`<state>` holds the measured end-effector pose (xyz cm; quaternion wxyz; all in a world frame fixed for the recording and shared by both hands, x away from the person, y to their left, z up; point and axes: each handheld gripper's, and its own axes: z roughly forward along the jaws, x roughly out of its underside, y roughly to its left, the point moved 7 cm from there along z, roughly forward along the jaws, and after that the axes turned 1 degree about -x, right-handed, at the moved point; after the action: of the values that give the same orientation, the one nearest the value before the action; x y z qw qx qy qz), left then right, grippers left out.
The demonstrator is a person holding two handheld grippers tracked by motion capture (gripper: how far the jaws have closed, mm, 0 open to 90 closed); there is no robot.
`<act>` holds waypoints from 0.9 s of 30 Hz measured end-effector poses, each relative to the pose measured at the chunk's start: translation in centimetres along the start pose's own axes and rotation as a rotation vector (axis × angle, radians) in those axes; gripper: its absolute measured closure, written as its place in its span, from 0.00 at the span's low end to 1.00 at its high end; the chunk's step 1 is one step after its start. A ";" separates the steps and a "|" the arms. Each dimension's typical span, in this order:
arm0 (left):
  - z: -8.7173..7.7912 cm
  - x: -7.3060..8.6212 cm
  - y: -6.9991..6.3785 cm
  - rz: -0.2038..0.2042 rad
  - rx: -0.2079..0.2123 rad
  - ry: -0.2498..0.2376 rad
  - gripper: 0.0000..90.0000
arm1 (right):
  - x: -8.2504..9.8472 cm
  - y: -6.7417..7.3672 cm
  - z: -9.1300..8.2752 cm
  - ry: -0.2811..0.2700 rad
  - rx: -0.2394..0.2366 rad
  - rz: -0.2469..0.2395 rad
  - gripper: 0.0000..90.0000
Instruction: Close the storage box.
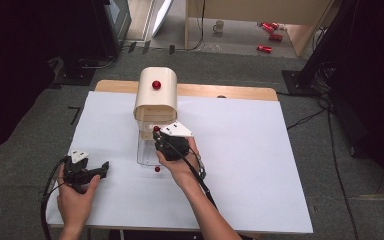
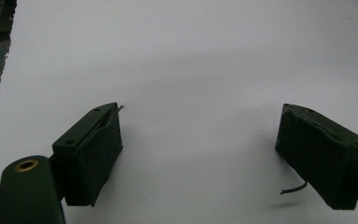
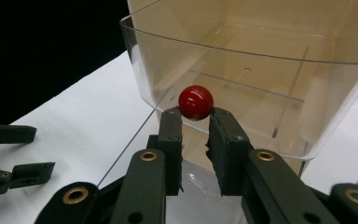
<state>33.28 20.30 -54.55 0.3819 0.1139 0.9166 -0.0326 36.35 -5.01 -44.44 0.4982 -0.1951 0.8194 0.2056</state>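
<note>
- The right gripper (image 3: 196, 122) has its jaws clenched on a small glossy red ball (image 3: 196, 102), pinched at the very fingertips just in front of the rim of a clear plastic rectangular bin (image 3: 261, 70).
- The ball is round and has no long axis; the gripper holding it points away from the person, towards the bin's open mouth, roughly level as far as the high view lets me judge.
- The left gripper (image 2: 200, 154) rests at the near left of the table, jaws released wide apart with only bare white surface between them.
- Red balls, counted in the high view: three — one in the right gripper, a second red ball (image 1: 157, 169) lying on the table beside the bin's near end, and a red knob-like ball (image 1: 156, 84) on top of the cream curved wooden cover (image 1: 155, 97).
- One clear bin and one cover, the bin reaching out from under the cover.
- The table (image 1: 260, 150) is white-topped with a wooden far edge, standing on grey carpet; red cans (image 1: 269, 30) and a white mug (image 1: 219, 26) lie on the floor beyond.
</note>
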 end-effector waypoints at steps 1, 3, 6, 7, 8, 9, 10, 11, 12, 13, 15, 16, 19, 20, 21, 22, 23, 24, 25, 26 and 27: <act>0.0 0.0 0.0 0.000 0.000 0.000 0.16 | 0.0 0.0 0.0 0.000 0.000 0.000 0.85; 0.0 0.0 0.0 0.000 0.000 -0.001 0.16 | -0.1 -0.1 0.2 0.000 0.000 0.003 0.85; 0.0 0.0 0.0 0.000 0.000 0.000 0.16 | -0.3 -0.3 0.5 0.001 0.003 0.008 0.85; 0.0 0.0 0.0 0.000 0.000 -0.001 0.16 | -0.4 -0.4 0.6 0.002 0.007 0.006 0.85; 0.0 0.0 0.0 0.000 0.000 -0.001 0.16 | -0.4 -0.5 0.7 0.003 0.008 0.003 0.85; 0.0 0.0 0.0 0.000 0.000 -0.001 0.16 | -0.5 -0.5 0.7 0.003 0.006 0.002 0.85; 0.0 0.0 0.0 -0.001 0.000 0.000 0.16 | -0.5 -0.5 0.8 0.005 -0.003 0.009 0.85; 0.0 0.0 0.0 0.000 -0.001 0.000 0.16 | -0.6 -0.6 0.8 0.007 -0.008 0.011 0.85; 0.0 0.0 0.0 -0.001 0.000 0.000 0.16 | -0.6 -0.6 0.9 0.007 -0.008 0.007 0.85; 0.0 0.0 0.0 -0.001 0.000 0.000 0.16 | -0.6 -0.6 0.9 0.008 -0.008 0.006 0.85; 0.0 0.0 0.0 -0.001 0.000 0.000 0.16 | -0.5 -0.6 0.8 0.010 -0.010 0.006 0.83; 0.0 0.0 0.0 -0.001 0.000 0.000 0.16 | -0.5 -0.6 0.8 0.012 -0.012 0.006 0.79; 0.0 0.0 0.0 -0.001 0.000 0.000 0.16 | -0.2 -0.5 0.5 0.023 -0.037 0.024 0.64; 0.0 0.0 0.0 -0.001 0.000 0.000 0.16 | -0.1 -0.5 0.3 0.029 -0.042 0.028 0.59; 0.0 0.0 0.0 -0.001 0.000 -0.001 0.16 | 0.1 -0.5 0.2 0.035 -0.047 0.029 0.54; 0.0 0.0 0.0 -0.001 -0.001 -0.001 0.16 | 0.4 -0.4 -0.1 0.041 -0.053 0.033 0.48; 0.0 0.0 0.0 -0.001 -0.001 -0.001 0.16 | 1.0 -0.3 -0.5 0.055 -0.048 0.028 0.38; 0.0 0.0 0.0 -0.001 -0.001 -0.001 0.16 | 1.0 -0.3 -0.5 0.055 -0.048 0.028 0.38; 0.0 0.0 0.0 -0.001 0.000 0.000 0.16 | 1.4 -0.1 -0.9 0.065 -0.044 0.020 0.33; 0.0 0.0 0.0 -0.002 0.000 0.000 0.16 | 1.7 -0.1 -1.2 0.071 -0.043 0.018 0.29; 0.0 0.0 0.0 -0.002 0.000 0.000 0.16 | 2.1 0.0 -1.5 0.076 -0.042 0.017 0.26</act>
<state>33.29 20.29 -54.56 0.3818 0.1129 0.9167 -0.0331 34.31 -6.05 -45.67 0.4608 -0.2062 0.8348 0.2195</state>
